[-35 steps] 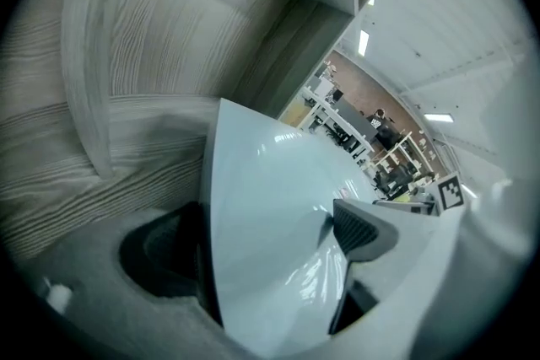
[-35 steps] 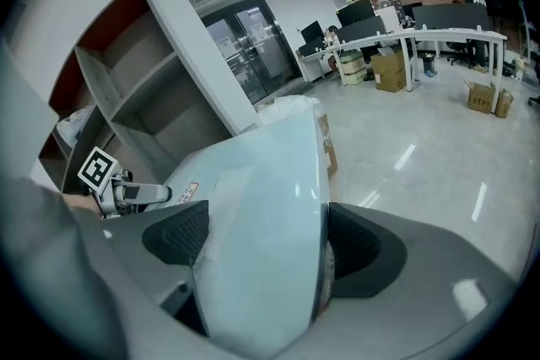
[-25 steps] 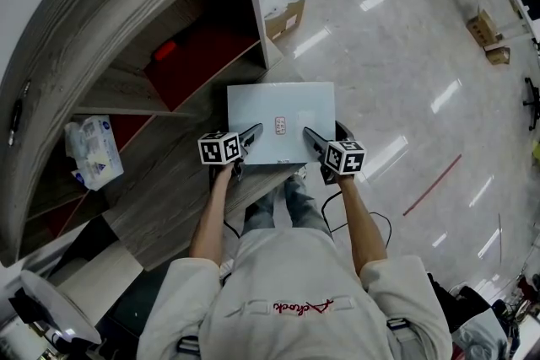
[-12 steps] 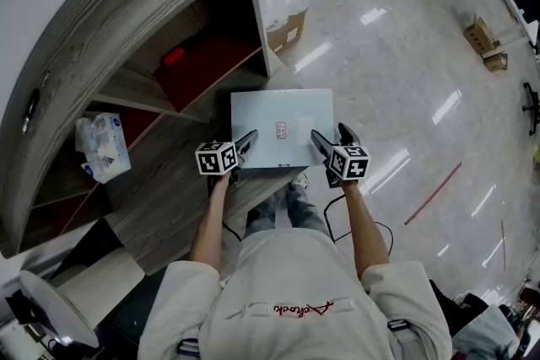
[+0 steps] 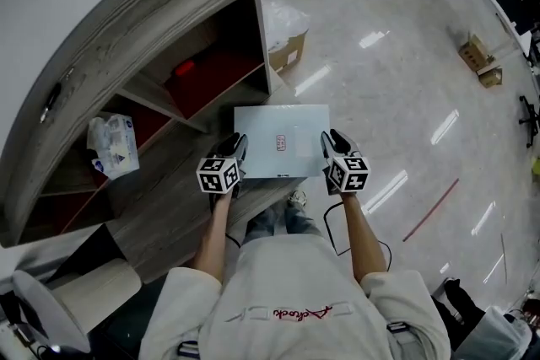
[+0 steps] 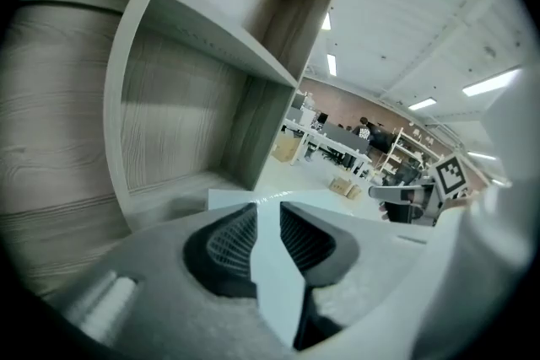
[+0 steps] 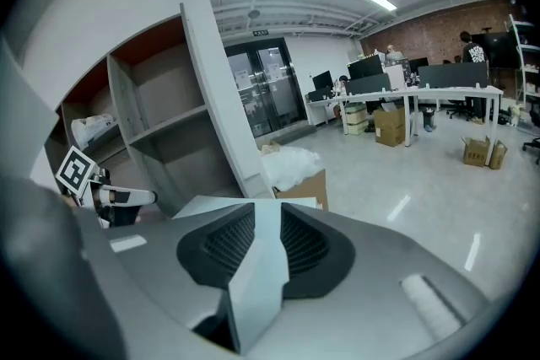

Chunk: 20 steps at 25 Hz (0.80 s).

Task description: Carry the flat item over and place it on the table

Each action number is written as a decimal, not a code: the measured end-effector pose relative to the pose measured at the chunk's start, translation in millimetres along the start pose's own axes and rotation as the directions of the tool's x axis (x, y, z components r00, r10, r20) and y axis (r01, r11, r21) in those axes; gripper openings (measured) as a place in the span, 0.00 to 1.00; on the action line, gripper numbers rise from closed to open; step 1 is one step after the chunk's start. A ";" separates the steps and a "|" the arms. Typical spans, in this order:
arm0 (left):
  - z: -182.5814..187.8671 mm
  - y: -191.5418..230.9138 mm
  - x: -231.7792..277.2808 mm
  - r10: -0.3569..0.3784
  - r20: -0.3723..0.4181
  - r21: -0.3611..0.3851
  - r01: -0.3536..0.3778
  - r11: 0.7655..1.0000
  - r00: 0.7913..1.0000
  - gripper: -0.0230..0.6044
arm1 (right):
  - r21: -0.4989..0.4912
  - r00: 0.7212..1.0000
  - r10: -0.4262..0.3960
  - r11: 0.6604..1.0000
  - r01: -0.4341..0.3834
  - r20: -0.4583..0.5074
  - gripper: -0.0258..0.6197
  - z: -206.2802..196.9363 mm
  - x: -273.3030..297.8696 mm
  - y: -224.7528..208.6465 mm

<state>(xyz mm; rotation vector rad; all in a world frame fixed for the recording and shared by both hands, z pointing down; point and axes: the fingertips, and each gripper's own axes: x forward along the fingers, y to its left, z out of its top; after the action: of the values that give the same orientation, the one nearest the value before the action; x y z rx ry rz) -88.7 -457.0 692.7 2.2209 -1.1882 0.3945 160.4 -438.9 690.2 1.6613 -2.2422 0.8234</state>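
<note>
Closing the left gripper (image 5: pixel 237 149) onto the left edge of the flat panel (image 5: pixel 287 124), trapping that thin pale edge between the ribbed pads (image 6: pixel 229 242), pressing on both faces and leaving only a narrow gap. Closing the right gripper (image 5: pixel 330 144) in the same way onto the panel's right edge, squeezing the sheet from both sides with its dark pads (image 7: pixel 301 245). Holding the pale grey-blue panel level at 12 o'clock from the person, just ahead of the knees, with a small label (image 5: pixel 280 142) facing up near the middle. Keeping the panel across the outer edge of the grey wooden shelf unit (image 5: pixel 143 38), left part above the low shelf board, right part out over the glossy floor (image 5: pixel 396 97); not showing clearly whether resting there or lifted. Lying at 9 o'clock of the panel, on a shelf board well apart from it, a plastic-wrapped pack (image 5: pixel 114 146) in white and blue. Sitting at 10 o'clock, deeper in a red-backed compartment, a small red object (image 5: pixel 183 67). Standing at 12 o'clock beyond the panel, beside the shelf end, an open cardboard box (image 5: pixel 288 55) with crumpled clear plastic (image 5: pixel 283 17) behind it.
</note>
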 end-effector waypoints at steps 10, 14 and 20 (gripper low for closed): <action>47.4 -36.3 -18.8 -0.039 0.112 0.091 0.028 0.995 0.993 0.04 | -0.089 0.991 0.040 0.996 -0.029 0.126 0.05 48.8 -23.9 25.5; 80.1 -53.2 -32.1 -0.058 0.170 0.125 0.037 0.991 0.984 0.04 | -0.142 0.981 0.061 0.989 -0.034 0.184 0.05 72.5 -38.0 36.3; 128.9 -69.2 -46.7 -0.078 0.260 0.195 0.027 0.980 0.963 0.04 | -0.209 0.954 0.081 0.978 -0.020 0.288 0.05 121.1 -55.8 49.8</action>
<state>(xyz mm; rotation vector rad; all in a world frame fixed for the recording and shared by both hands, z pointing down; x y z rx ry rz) -59.2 -476.1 543.2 2.5281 -1.2698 0.1974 149.5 -452.2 548.9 1.7290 -2.4761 0.3546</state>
